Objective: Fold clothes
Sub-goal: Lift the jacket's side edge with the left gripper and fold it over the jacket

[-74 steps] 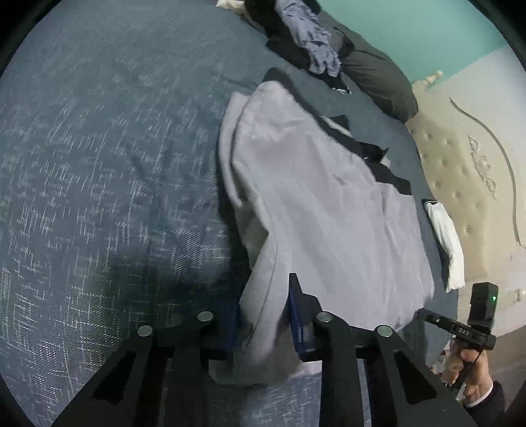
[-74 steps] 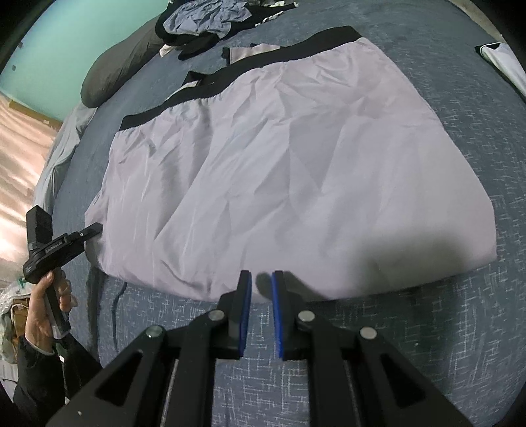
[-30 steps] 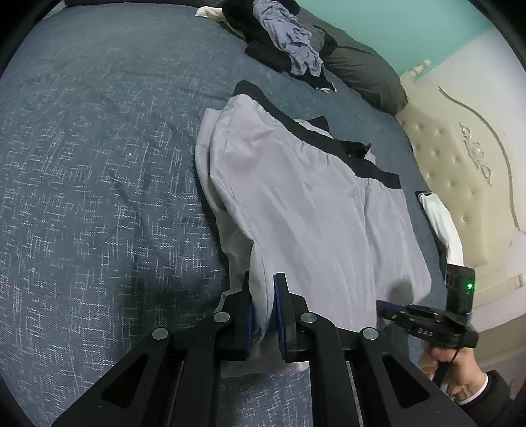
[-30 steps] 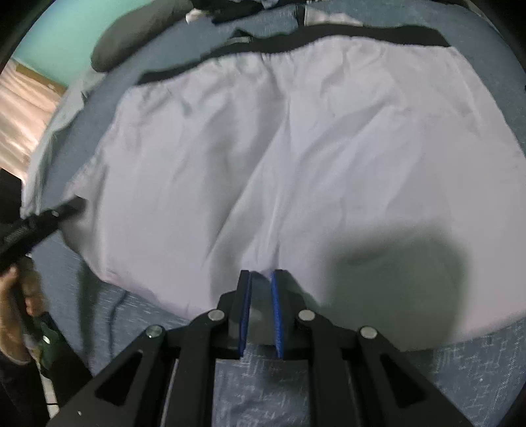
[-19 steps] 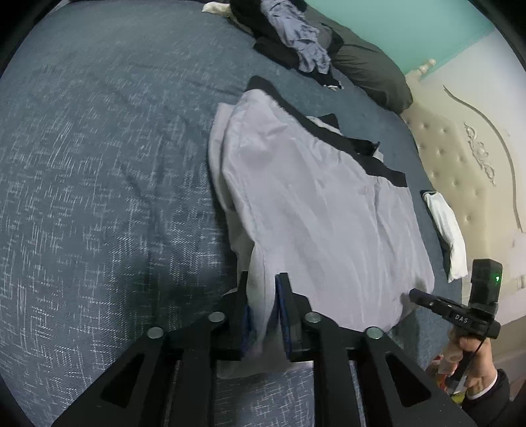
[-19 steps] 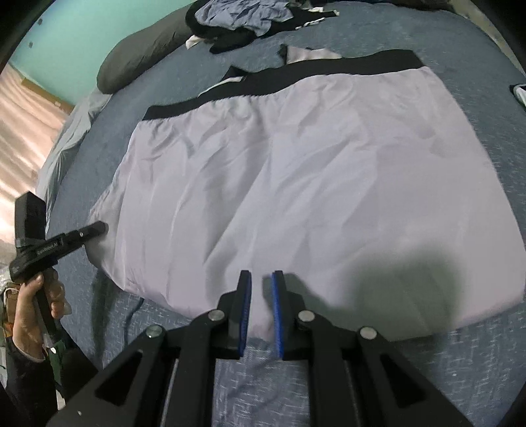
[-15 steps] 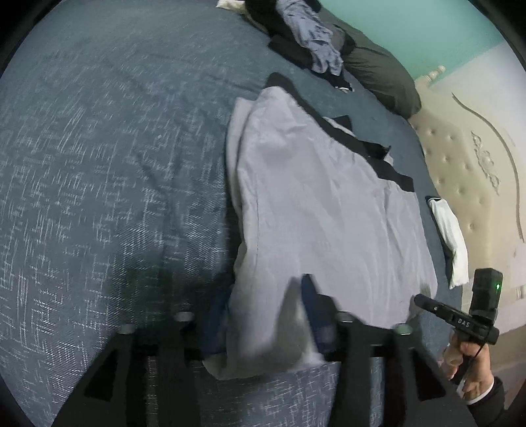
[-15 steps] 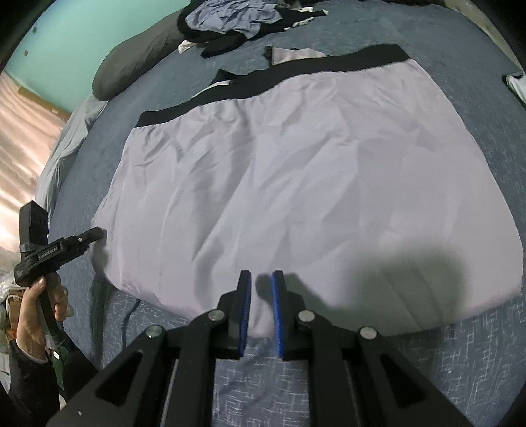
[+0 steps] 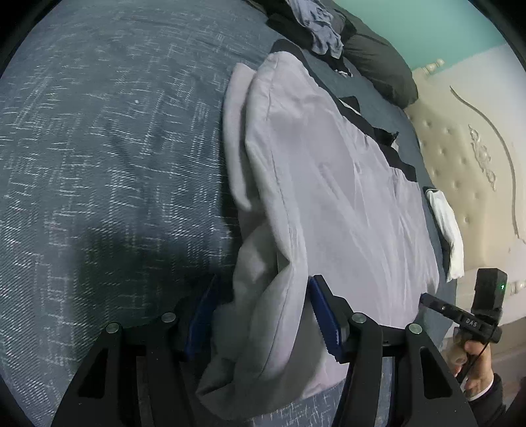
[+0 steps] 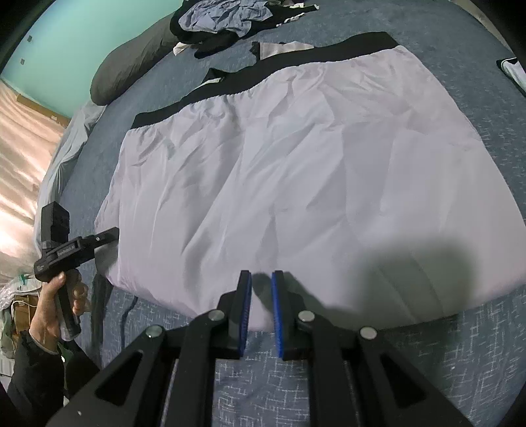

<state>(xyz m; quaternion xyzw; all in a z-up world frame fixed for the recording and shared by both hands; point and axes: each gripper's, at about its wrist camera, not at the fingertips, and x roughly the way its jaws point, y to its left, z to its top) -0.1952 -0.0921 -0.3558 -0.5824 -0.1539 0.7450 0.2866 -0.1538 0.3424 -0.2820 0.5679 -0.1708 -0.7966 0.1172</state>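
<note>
Over the bed [image 9: 98, 147], left gripper [image 9: 259, 315] fingers closing around skirt [image 9: 328, 197] hem; right gripper [image 10: 261, 305] pinches hem.

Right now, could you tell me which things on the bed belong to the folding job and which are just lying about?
In the job:
- lilac skirt with black waistband
- left gripper, jaws closing around the skirt's bunched corner
- right gripper, shut at the hem

Lying about:
- clothes heap
- dark pillow
- white cloth
- bedspread

Bed [image 9: 98, 147]: cut off at the frame's left edge.
White cloth [image 10: 514, 70]: cropped at right edge.
Clothes pile [image 10: 227, 16]: cut off at top.
</note>
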